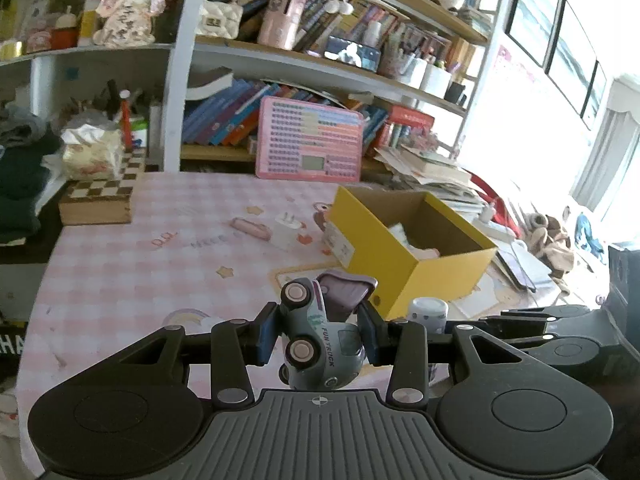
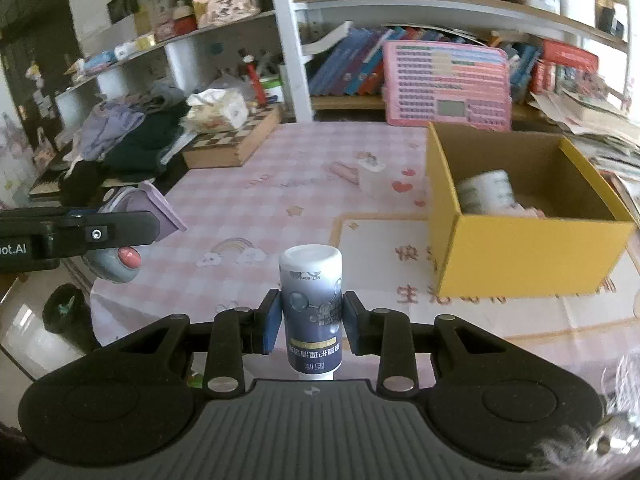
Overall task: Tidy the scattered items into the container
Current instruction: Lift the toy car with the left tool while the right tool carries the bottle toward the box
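My left gripper (image 1: 318, 334) is shut on a grey-green toy truck (image 1: 320, 344) with pink wheels and a purple flap, held above the pink checked tablecloth (image 1: 140, 264). My right gripper (image 2: 310, 318) is shut on a small blue-and-white bottle (image 2: 312, 308) with a white cap. The yellow cardboard box (image 1: 416, 248) (image 2: 528, 248) stands open ahead and to the right, with a white roll (image 2: 486, 192) and pink items inside. A white plug (image 1: 286, 230) and a pink clip (image 1: 250, 227) lie on the cloth left of the box. The left gripper with the truck (image 2: 116, 260) shows at the left edge of the right wrist view.
A chessboard box (image 1: 102, 196) with a tissue pack sits at the table's back left beside piled clothes (image 2: 132, 140). A pink calculator board (image 1: 310, 140) leans against crowded bookshelves behind. Stacked papers (image 1: 432, 168) lie right of the box.
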The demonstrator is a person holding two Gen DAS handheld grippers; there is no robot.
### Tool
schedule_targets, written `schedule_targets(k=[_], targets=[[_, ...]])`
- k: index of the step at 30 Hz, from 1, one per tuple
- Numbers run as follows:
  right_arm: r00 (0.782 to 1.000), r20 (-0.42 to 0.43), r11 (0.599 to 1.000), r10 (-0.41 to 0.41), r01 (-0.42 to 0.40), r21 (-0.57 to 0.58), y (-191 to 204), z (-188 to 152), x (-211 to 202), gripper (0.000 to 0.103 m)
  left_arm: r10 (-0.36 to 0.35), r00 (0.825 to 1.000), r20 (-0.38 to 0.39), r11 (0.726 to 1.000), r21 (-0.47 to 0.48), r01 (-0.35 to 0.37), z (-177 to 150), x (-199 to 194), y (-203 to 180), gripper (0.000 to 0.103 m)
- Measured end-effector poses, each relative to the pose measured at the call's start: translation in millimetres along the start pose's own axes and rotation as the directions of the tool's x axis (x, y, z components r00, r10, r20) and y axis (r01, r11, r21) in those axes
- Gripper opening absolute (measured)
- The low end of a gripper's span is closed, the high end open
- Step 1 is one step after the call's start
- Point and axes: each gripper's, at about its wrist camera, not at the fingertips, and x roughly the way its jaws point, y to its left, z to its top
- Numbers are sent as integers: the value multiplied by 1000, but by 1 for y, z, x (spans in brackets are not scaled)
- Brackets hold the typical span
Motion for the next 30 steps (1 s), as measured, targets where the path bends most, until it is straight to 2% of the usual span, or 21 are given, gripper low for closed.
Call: schedule_targets(k=[5, 18, 30], targets=[[999, 18, 999, -47, 47, 26, -7, -7, -14, 30, -39, 999, -17, 999, 23, 39, -3, 4, -11, 40], [988, 4, 980, -154, 153, 128, -41, -28, -41, 30, -127, 991, -44, 989, 67, 130, -2, 21, -40, 40], [974, -18, 956, -227, 226, 186, -79, -40, -59, 30, -228, 970, -89, 965, 110, 237, 3, 54, -81, 40]])
